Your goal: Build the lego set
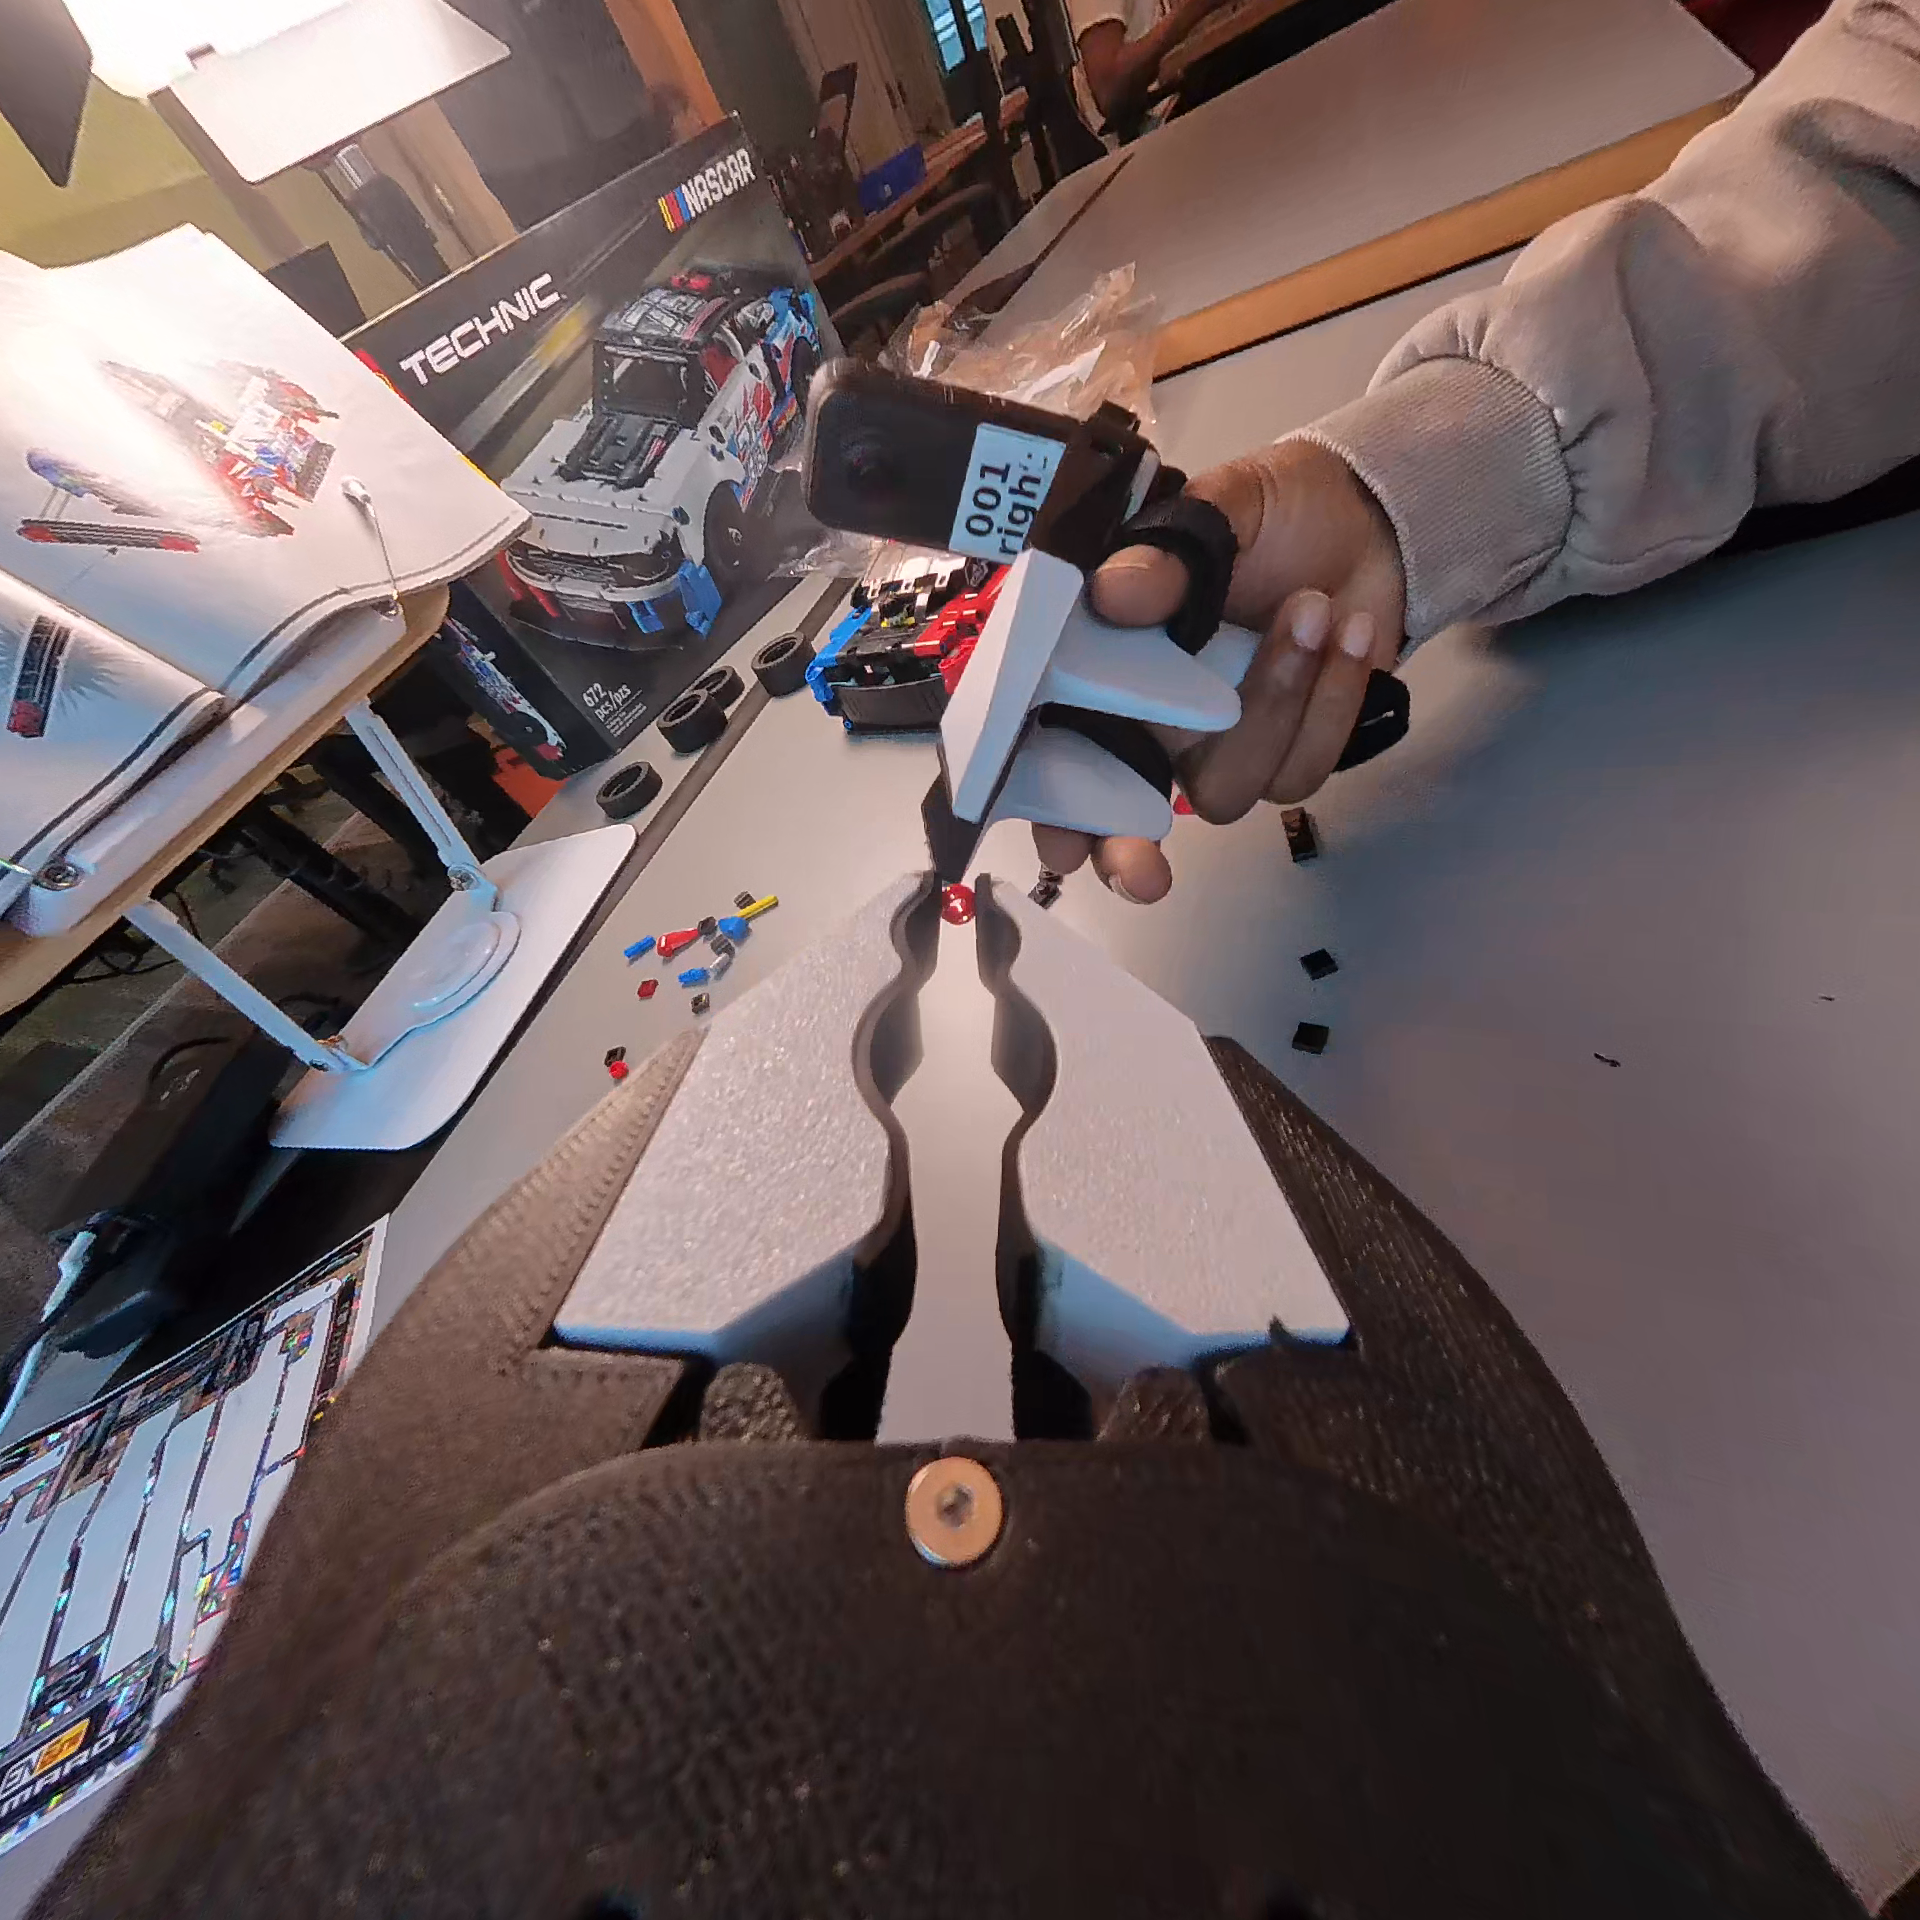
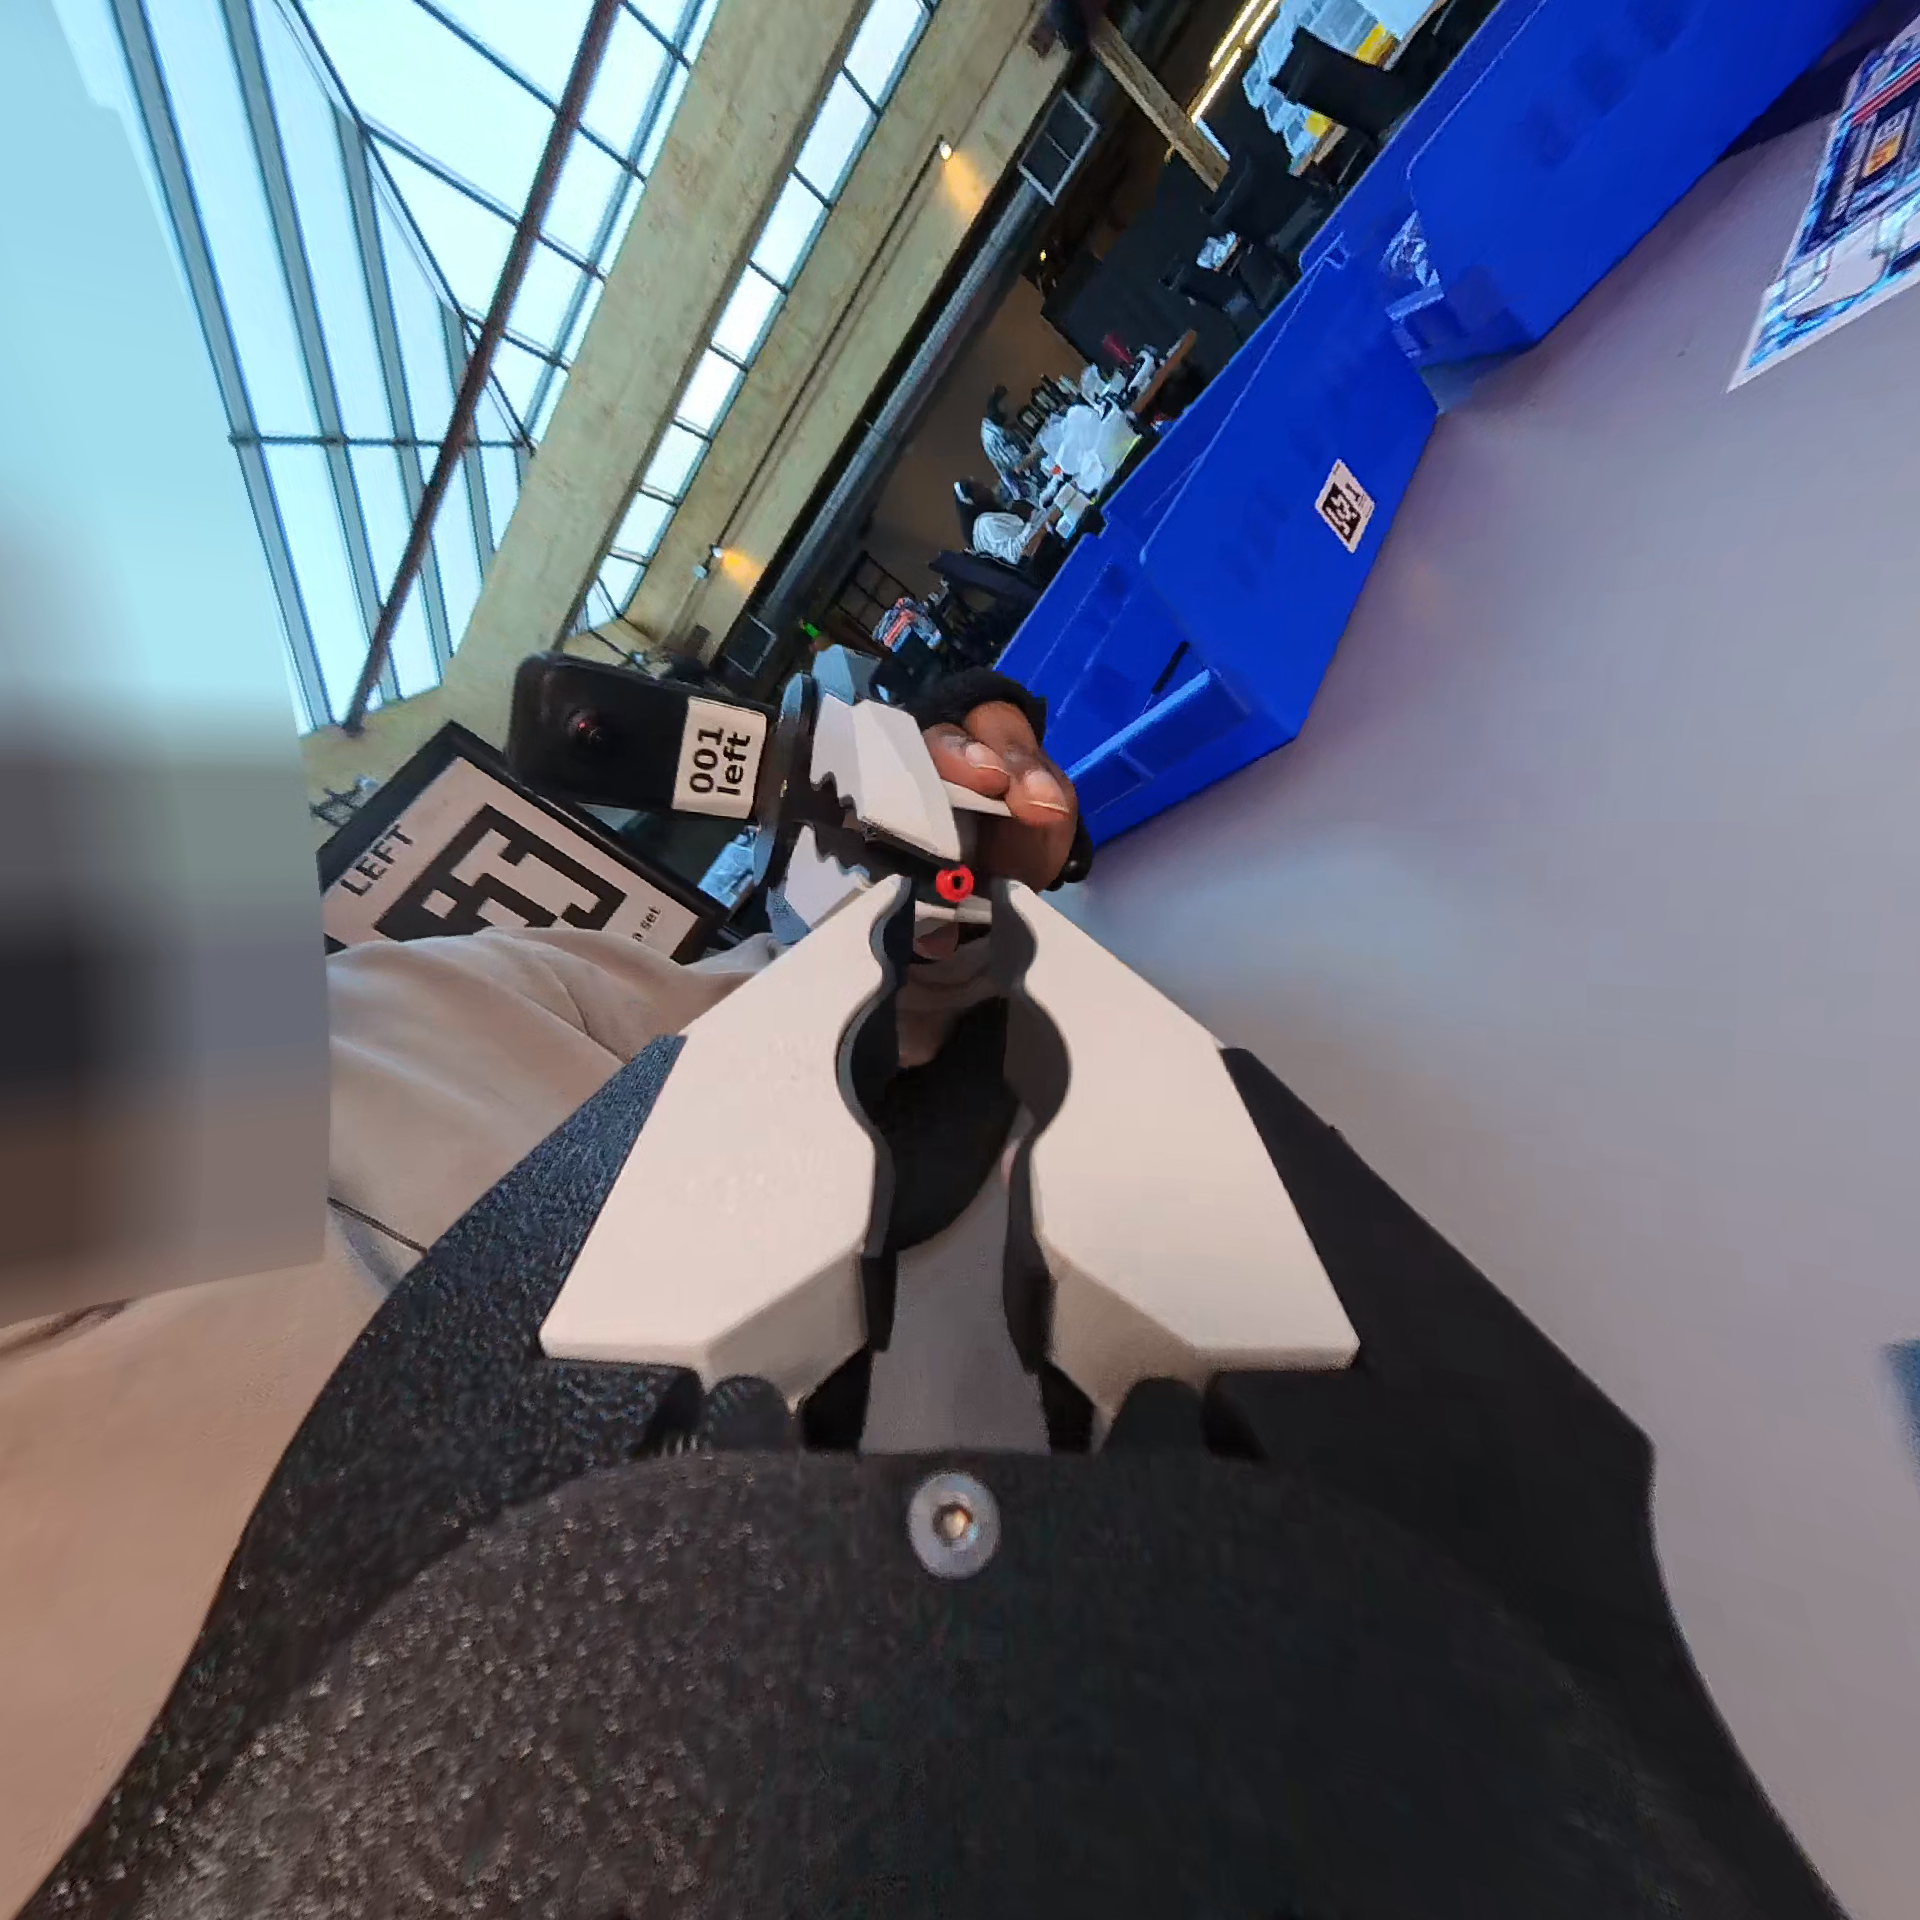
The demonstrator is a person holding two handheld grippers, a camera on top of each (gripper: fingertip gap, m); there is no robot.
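Left gripper (image 1: 954,891) pinches a red piece (image 1: 956,902), right gripper (image 1: 951,847) (hand-held, angled down) meeting it, grip unclear.

Warm lamp (image 1: 281,73) glare upper left; fisheye-warped, softly blurred edges.

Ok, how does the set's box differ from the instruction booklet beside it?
The box is dark and stands upright on the table. The booklet is white and lies open and tilted on a raised wooden stand. The box is a thick carton, while the booklet is thin pages. The box pictures a finished car, whereas the booklet's page seems to show a partial build and separate pieces. Both carry pictures of the model.
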